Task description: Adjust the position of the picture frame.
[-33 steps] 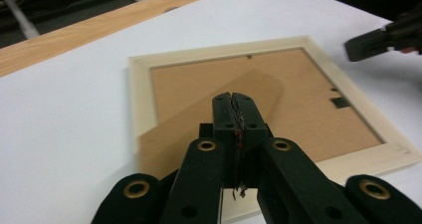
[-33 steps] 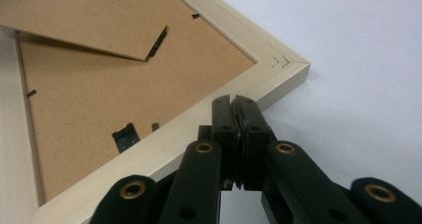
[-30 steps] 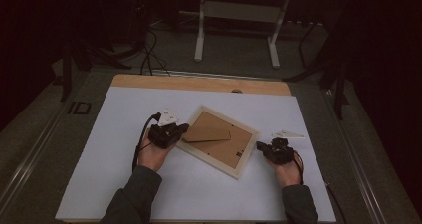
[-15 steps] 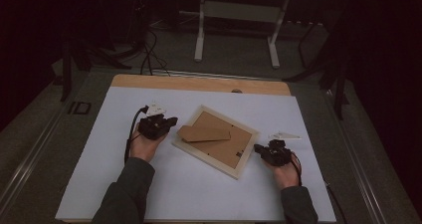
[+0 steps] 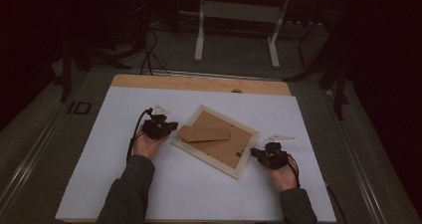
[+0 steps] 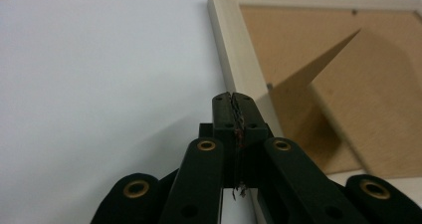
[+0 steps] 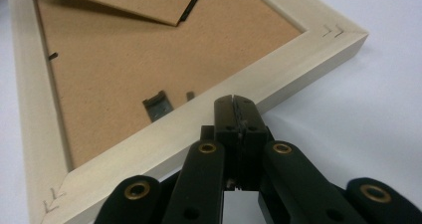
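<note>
The picture frame [image 5: 217,140] lies face down on the white counter [image 5: 114,184], turned at an angle, its brown backing board up and its cardboard stand [image 5: 205,133] lifted off the board as a flap; the left claw [image 5: 161,128], which a second ago sat right at the frame's left edge by that flap, now stands farther left and a little nearer the person, on open counter, apart from the wood; its jaws are pressed fully together and grip nothing, as the left gripper view shows with the two black tips [image 6: 234,104] meeting just beside the pale left rail [image 6: 234,55]. The right claw [image 5: 263,154] has hardly shifted; it rests at the frame's near-right rail [image 7: 209,129], its jaws likewise closed tight and empty, tips [image 7: 234,109] close against the wood, though whether they actually touch it I cannot tell. The frame itself has not moved between the earlier pictures and this one; the stand also keeps its raised pose.

My reading: the left hand is done with the stand and backs off; the right stays as a stop against the rail; the small metal tabs [image 7: 155,106] on the backing look like the next concern, and either claw would have to open first to work them.
</note>
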`<move>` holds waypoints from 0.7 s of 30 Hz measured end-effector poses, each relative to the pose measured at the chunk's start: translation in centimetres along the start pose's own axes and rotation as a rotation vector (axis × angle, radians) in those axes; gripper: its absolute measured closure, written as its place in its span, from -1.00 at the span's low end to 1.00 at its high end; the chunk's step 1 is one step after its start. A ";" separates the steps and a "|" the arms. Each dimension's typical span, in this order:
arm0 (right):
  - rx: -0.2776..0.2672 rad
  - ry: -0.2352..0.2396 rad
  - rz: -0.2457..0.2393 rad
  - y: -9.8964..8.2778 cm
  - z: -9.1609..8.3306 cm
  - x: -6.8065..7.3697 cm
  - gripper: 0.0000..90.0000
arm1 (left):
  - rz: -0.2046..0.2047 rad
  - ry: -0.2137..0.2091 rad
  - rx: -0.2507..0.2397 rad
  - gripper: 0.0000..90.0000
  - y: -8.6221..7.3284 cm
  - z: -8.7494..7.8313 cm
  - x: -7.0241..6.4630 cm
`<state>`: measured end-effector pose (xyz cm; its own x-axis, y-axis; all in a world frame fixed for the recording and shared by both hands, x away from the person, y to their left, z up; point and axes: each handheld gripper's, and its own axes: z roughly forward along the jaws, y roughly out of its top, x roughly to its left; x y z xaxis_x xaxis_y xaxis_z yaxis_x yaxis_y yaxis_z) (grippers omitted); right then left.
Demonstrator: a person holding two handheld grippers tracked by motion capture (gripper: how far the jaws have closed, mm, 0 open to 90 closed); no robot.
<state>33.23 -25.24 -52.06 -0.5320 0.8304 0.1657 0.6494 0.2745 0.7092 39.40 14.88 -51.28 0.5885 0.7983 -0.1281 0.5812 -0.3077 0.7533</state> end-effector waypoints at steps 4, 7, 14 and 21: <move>0.010 0.004 -0.008 -0.2 -0.1 0.3 1.00 | -0.003 -0.008 0.018 1.00 -0.2 0.6 0.0; 0.018 0.010 -0.014 -0.2 -0.1 0.4 1.00 | -0.011 -0.017 0.030 1.00 -0.4 0.9 0.0; 0.039 0.013 -0.011 -0.5 -0.3 0.7 0.99 | -0.033 -0.013 0.060 1.00 -1.2 2.1 -0.3; 0.043 0.007 0.006 -0.2 -0.1 0.9 1.00 | -0.032 0.021 0.075 1.00 -1.3 1.9 -0.5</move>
<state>32.57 -24.64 -52.02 -0.5319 0.8286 0.1749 0.6752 0.2902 0.6782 39.41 13.89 -53.37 0.5577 0.8187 -0.1369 0.6404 -0.3194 0.6985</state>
